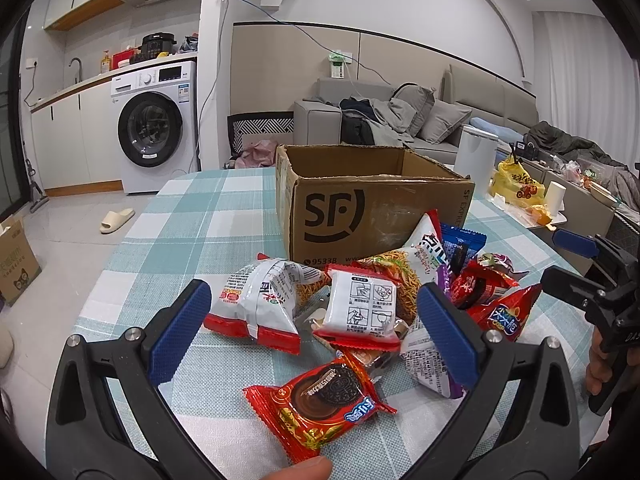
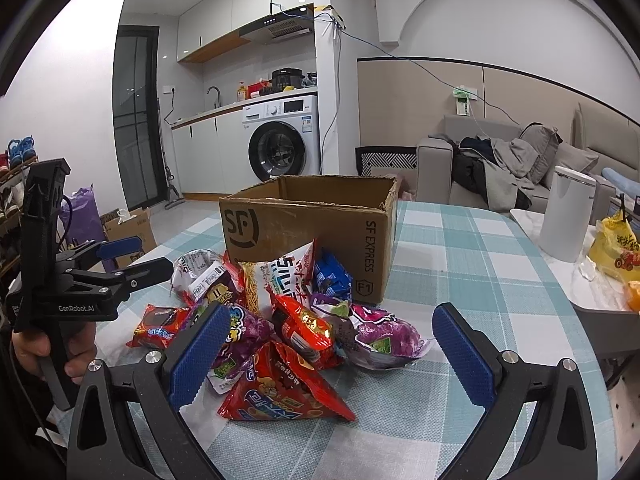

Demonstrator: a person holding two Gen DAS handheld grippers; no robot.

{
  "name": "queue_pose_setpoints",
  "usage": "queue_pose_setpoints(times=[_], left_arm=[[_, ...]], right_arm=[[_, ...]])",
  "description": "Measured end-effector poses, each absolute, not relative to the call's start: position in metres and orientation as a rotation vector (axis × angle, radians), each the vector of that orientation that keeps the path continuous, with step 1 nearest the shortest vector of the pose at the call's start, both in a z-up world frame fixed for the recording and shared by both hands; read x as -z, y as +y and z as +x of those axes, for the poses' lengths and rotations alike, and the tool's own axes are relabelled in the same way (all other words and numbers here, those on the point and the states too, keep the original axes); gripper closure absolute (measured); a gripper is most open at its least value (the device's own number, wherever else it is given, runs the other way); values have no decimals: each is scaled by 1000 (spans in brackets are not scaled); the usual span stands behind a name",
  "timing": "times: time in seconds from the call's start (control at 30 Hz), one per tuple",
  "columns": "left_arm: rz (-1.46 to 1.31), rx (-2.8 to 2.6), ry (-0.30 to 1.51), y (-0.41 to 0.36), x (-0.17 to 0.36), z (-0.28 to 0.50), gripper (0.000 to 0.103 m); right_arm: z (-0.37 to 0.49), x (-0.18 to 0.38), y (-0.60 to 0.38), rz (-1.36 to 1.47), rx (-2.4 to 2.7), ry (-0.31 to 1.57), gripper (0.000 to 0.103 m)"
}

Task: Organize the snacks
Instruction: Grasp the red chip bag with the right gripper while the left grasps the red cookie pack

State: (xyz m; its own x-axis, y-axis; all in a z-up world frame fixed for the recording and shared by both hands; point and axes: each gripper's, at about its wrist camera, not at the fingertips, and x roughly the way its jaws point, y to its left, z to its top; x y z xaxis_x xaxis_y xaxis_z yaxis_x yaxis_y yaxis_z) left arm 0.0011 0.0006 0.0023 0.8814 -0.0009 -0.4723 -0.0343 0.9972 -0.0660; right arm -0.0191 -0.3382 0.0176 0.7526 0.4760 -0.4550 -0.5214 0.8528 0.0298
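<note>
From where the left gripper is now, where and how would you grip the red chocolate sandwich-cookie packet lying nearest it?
Grip the cookie packet across its middle, coming straight down from above. It lies flat on the checked tablecloth, apart from the snack pile, so nothing blocks its long edges. The left gripper is open and wide enough to span it. The crimped ends are thin and might slip.

Glossy foil snack packs [image 1: 320,410], matt cardboard box [image 1: 372,216], woven checked cloth [image 1: 192,224], textured tool pads [image 2: 198,354].
</note>
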Motion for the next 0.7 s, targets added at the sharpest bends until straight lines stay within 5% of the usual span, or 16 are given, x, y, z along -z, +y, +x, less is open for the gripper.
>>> queue_pose_setpoints(times=[0.7], left_arm=[[-64,17,595,10,2,-15,1]], right_arm=[[-13,-4,-330,-67,-580,671,0]])
